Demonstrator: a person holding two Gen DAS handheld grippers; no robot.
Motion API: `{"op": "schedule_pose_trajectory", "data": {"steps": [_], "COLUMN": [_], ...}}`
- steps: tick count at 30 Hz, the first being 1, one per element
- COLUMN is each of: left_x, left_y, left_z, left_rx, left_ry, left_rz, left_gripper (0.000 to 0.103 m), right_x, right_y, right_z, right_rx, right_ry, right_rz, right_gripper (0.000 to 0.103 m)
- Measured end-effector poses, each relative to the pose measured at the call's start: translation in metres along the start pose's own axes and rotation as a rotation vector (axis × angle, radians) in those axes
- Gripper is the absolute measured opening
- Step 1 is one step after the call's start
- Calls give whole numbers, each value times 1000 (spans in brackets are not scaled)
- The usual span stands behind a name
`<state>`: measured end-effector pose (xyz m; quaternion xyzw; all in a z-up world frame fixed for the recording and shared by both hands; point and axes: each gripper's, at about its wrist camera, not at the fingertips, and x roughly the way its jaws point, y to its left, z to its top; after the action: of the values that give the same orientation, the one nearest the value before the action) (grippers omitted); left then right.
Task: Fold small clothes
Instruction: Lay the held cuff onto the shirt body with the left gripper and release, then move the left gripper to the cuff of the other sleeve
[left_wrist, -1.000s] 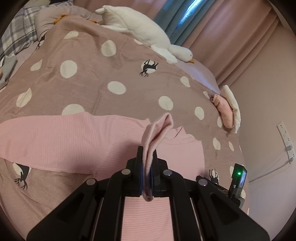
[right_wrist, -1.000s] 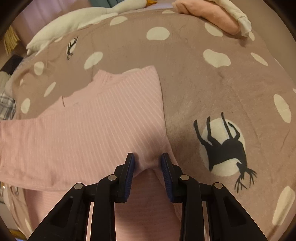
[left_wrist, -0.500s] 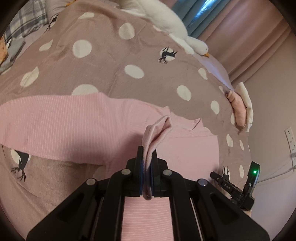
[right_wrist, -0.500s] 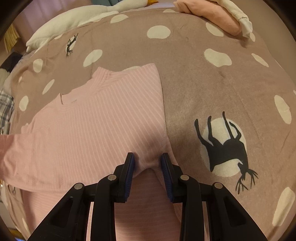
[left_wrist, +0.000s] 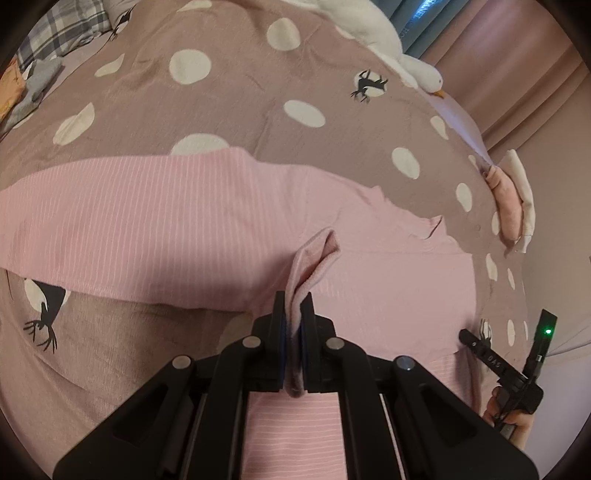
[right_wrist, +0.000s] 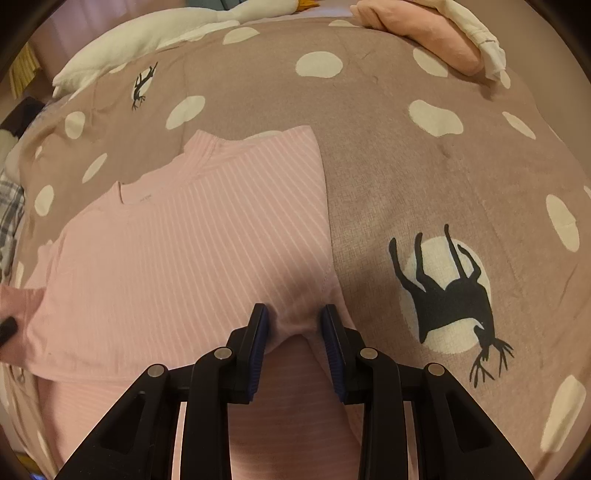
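- The pink striped top lies spread on the dotted brown blanket, a soft flat bed that gives room for folding
- The left gripper has its jaws closed tight on a raised flap of the top's edge, the cloth standing up between them, probably so that this side can be carried over the body
- The right gripper sits over a hump of the top near its side seam; its jaws stand apart with cloth bulging between, not pinched, and I judge it is steadying the fabric or about to take hold
- The left view alone shows the long sleeve stretching away to the left, and the right gripper's handle with a green light
- The right view alone shows the neckline and the straight right-hand edge of the top
- A folded pink and white pile waits at the blanket's far edge, beside a white plush goose
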<state>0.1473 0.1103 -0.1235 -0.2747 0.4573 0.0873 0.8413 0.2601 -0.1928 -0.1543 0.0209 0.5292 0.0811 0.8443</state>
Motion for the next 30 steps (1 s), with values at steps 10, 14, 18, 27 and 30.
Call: {"op": "schedule_pose_trajectory", "data": {"steps": [10,14,18,27,30], "left_x": [11,11,17,25,23], "left_y": [17,18,21,40,42], "left_z": [-6,-9,-13,-21,-23], "left_rx": [-49,-51,-37,-83,-77], "left_ry": [32,31,34,37,34], "left_rz": [16,33,62,43,48], "left_gripper": [7,9,12,19,19], "right_x": [1,1,1,1,2], "right_y": [1,1,0,7,10], "right_z": [2,1,0,-2,-2], "right_rx": [-11,-8,-11,-57,-59], "right_ry": [9,6,4,-7,-6], "right_rz": [-11,-5,-1,-33,-51], "right_gripper": [32,32,32,32,32]}}
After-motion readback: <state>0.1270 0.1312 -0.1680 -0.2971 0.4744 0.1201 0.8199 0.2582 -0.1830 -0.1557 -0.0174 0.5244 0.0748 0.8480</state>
